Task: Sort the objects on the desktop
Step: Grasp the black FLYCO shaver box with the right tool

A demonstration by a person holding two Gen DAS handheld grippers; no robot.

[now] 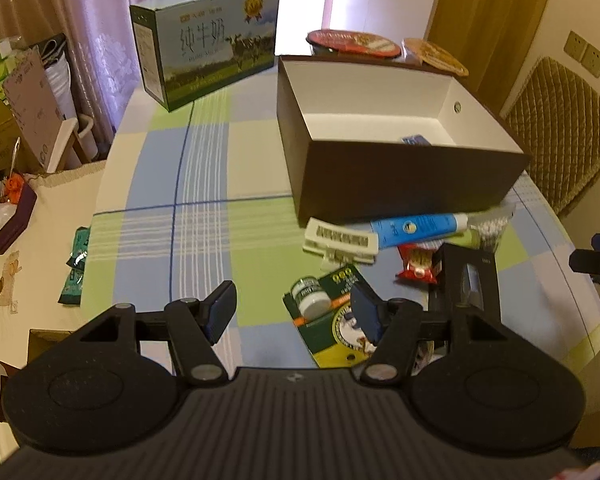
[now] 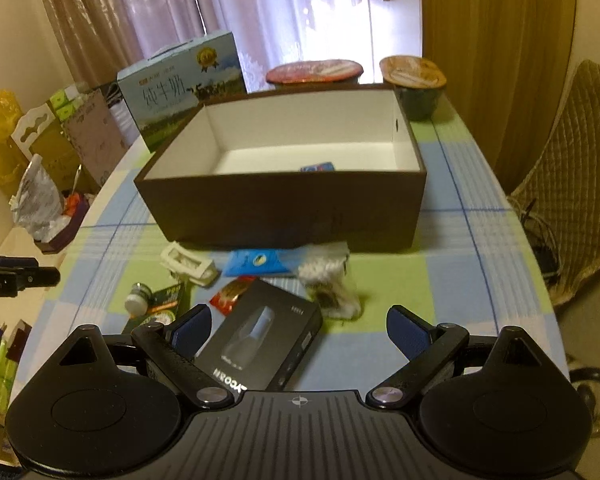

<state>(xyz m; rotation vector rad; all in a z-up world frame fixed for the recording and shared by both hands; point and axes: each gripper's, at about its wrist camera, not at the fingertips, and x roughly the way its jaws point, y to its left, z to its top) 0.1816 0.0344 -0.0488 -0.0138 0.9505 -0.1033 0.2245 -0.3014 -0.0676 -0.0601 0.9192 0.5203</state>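
While both of my grippers hang above the checked desk [image 1: 204, 152], I count one open brown box [image 2: 284, 208] with white walls, and inside it one small blue item [image 2: 318, 167] lying against the near wall. In front of the box I make out seven loose things: one white clip [image 1: 342, 240], one blue tube [image 1: 416, 229], one bag of cotton swabs [image 2: 332, 276], one red sachet [image 1: 418, 266], one black carton [image 2: 260, 344], one green packet [image 1: 336, 320] and one small white jar [image 1: 310, 295] resting on that packet. My left gripper [image 1: 294, 312] is spread wide and empty, its right finger over the green packet. My right gripper [image 2: 298, 334] is likewise released, with the black carton lying between its fingers but not pinched. Behind the box stand one milk carton [image 1: 208, 56] and two sealed bowls [image 2: 314, 72]. At the desk's left edge I see green wrappers [image 1: 76, 268], though I cannot tell their number.
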